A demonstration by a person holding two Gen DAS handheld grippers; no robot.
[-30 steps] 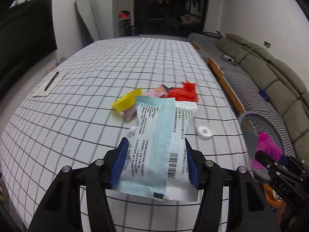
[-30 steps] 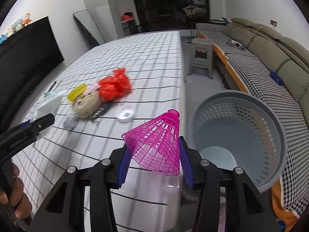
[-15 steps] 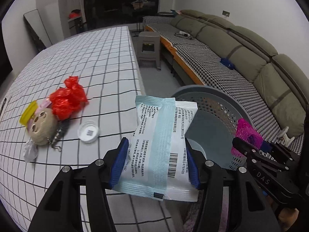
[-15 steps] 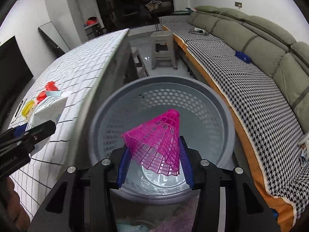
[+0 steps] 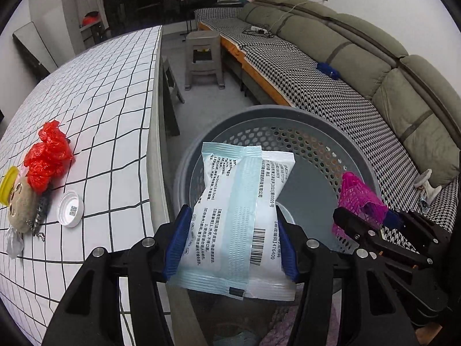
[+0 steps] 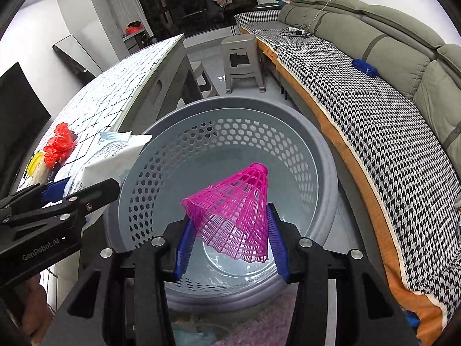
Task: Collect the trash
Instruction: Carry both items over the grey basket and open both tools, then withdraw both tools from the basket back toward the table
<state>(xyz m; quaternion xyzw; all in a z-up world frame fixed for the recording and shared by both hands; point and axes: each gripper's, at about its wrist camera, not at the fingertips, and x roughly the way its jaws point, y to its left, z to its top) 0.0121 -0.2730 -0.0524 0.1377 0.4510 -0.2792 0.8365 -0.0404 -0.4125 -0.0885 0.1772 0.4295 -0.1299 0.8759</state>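
Both tongs (image 5: 232, 243) (image 6: 230, 243) angled over basket (image 6: 302, 132)

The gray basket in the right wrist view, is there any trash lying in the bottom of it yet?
No, the gray basket shows only its bare bottom, while the pink shuttlecock is clamped above it in the right tool.

Left hand-held gripper (image 5: 232, 243): matte black plastic body with 2 angular arms. Each arm ends in a blue ribbed pad (image 5: 176, 245). 4 round silver screw heads sit across the arms. Seen from the right wrist view, its side carries white lettering reading "GenRobot.AI".

Right hand-held gripper (image 6: 230, 243): same black build, 2 blue ribbed pads (image 6: 276, 245), 4 silver screws. Its side shows part of a white marking, unreadable.
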